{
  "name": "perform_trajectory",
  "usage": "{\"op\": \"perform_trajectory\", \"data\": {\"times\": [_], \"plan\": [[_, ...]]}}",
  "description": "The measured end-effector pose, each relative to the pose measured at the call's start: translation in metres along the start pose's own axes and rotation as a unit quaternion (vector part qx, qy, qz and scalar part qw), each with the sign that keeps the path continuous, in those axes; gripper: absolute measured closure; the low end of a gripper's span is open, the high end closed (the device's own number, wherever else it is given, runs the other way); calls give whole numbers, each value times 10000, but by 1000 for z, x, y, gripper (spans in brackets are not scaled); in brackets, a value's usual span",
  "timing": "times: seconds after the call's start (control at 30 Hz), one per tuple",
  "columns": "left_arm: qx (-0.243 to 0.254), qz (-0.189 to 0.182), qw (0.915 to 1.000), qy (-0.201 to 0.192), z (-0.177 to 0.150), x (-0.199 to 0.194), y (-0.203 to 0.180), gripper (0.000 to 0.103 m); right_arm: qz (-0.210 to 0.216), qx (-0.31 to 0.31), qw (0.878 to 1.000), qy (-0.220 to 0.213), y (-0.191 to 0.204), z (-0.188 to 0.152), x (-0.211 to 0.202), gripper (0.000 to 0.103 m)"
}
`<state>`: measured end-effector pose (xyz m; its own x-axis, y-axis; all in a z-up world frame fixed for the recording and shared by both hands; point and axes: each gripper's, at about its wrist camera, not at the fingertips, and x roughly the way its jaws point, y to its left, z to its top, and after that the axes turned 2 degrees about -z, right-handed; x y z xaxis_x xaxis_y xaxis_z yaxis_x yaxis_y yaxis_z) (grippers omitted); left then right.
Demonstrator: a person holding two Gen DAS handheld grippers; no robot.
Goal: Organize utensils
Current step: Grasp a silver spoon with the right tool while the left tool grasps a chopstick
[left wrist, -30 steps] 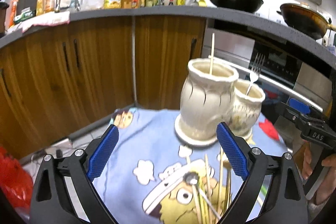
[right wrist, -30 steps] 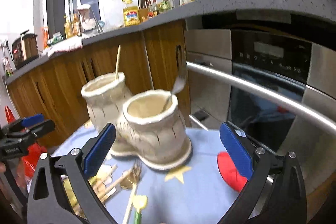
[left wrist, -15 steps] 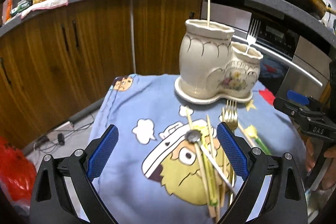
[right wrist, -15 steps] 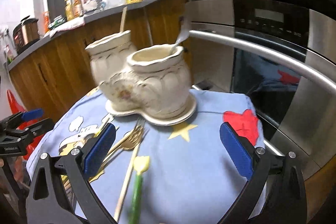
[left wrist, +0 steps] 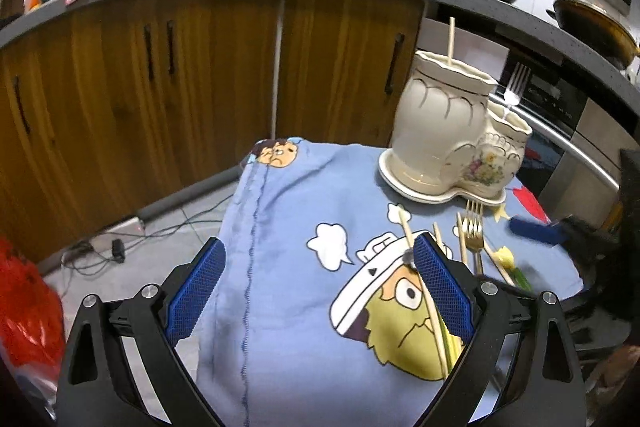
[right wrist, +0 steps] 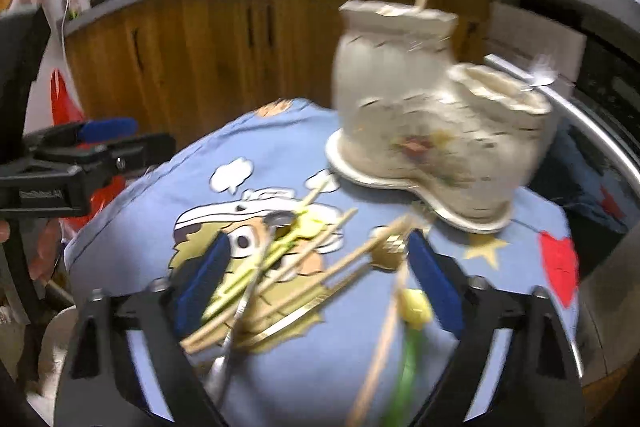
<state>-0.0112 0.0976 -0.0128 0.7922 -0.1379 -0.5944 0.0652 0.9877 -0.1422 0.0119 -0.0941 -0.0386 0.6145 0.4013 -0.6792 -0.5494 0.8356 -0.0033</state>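
We have swung our right gripper (right wrist: 316,283) down over the loose utensils (right wrist: 280,267) on the blue cloth (right wrist: 160,195); its jaws are closing around them, not yet pinching. Our left gripper (left wrist: 318,291) stays spread, empty. The holder (left wrist: 452,131) has 1 chopstick (left wrist: 451,39) and 1 fork (left wrist: 514,87).

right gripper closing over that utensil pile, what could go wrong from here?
1. The right gripper is closing over crossed chopsticks and a spoon; it may pinch several at once.
2. The pieces overlap, so lifting one could drag others off the blue cloth.
3. The ceramic holder stands close; a swing might knock it.
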Motion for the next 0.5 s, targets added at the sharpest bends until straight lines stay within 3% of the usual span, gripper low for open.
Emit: {"op": "perform_trajectory", "data": {"times": [0.07,0.17,0.33,0.43,0.5], "plan": [[-35,-4,10000,9,0,1,4,9,83,-17,9998,161,7,3,10,53],[-47,-17,10000,16,0,3,6,9,142,-67,9991,392,14,8,25,71],[-6,-62,10000,32,0,5,6,9,212,-10,9980,599,14,7,36,86],[34,-75,9999,59,-1,8,2,9,321,43,9982,513,12,6,30,100],[77,-70,9999,87,-2,10,-2,9,364,56,9985,405,10,5,23,103]]}}
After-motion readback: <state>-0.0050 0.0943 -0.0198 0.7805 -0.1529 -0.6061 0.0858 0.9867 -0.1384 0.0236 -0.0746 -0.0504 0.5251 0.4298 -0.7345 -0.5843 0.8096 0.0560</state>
